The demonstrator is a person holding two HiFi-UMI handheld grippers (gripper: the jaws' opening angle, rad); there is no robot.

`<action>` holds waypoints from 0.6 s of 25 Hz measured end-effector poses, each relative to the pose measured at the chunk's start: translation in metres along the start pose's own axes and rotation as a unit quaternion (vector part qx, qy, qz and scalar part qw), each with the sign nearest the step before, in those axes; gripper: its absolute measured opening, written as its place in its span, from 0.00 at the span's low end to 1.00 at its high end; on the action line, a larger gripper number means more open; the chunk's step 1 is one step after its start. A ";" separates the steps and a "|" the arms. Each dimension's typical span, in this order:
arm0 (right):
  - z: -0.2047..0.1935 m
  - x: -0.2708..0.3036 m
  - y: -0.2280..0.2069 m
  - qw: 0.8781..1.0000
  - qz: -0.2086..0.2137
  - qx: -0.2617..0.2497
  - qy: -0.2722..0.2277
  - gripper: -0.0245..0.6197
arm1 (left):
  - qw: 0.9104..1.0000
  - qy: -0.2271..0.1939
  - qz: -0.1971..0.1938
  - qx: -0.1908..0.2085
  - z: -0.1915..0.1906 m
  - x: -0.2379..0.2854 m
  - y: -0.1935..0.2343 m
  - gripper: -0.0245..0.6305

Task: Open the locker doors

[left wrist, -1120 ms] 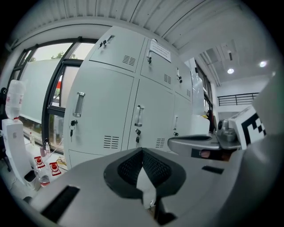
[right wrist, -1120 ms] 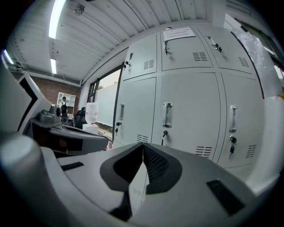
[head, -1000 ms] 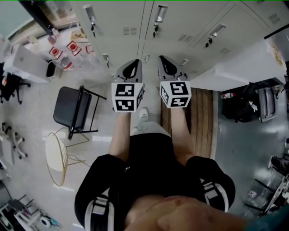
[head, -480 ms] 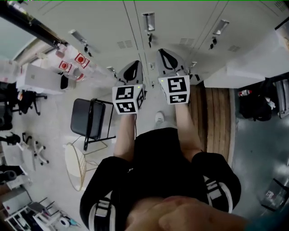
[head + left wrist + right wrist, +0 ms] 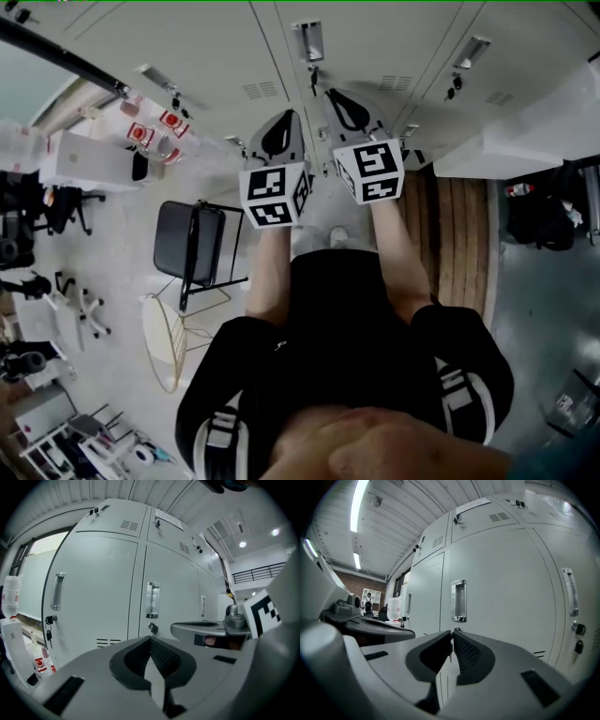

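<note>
Head view looks down on a person standing just in front of the grey locker doors (image 5: pixel 216 56). Every door I can see is shut, so no part of the job is done yet. The left tongs (image 5: pixel 284 122) and the right tongs (image 5: pixel 336 98) point at the doors side by side, near them but not touching. Both tongs are clenched tight with nothing in them, as the two gripper views show. A shiny handle (image 5: pixel 152 599) sits on the door ahead, with a little key (image 5: pixel 152 628) under it. I think the tongs must open up and grab a handle next.
</note>
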State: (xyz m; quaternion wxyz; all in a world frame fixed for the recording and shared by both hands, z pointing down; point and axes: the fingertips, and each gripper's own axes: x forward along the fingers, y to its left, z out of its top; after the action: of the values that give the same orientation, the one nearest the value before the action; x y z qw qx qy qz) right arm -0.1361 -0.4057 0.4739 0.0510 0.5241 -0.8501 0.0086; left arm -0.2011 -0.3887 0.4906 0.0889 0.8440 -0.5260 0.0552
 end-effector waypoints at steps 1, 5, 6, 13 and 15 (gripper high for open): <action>-0.001 0.002 0.000 1.000 0.004 0.009 -0.003 0.07 | 1.000 -0.001 0.000 0.000 0.000 0.002 0.001 0.05; -0.004 0.012 0.001 0.999 0.015 0.030 -0.005 0.07 | 1.000 0.006 0.002 -0.004 -0.005 0.008 0.007 0.05; -0.004 0.014 0.002 0.999 0.016 0.033 -0.005 0.07 | 1.000 0.005 0.000 -0.005 -0.005 0.008 0.008 0.05; -0.011 0.030 0.001 0.999 0.003 0.038 0.004 0.07 | 1.000 0.001 -0.011 0.003 -0.001 0.007 0.013 0.05; -0.014 0.033 0.002 0.999 -0.001 0.031 0.011 0.07 | 1.000 0.001 -0.011 0.003 -0.001 0.008 0.014 0.05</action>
State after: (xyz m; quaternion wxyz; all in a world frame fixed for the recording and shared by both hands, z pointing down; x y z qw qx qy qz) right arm -0.1515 -0.4330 0.4913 0.0439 0.5265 -0.8481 0.0406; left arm -0.2106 -0.4017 0.4940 0.0875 0.8498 -0.5167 0.0570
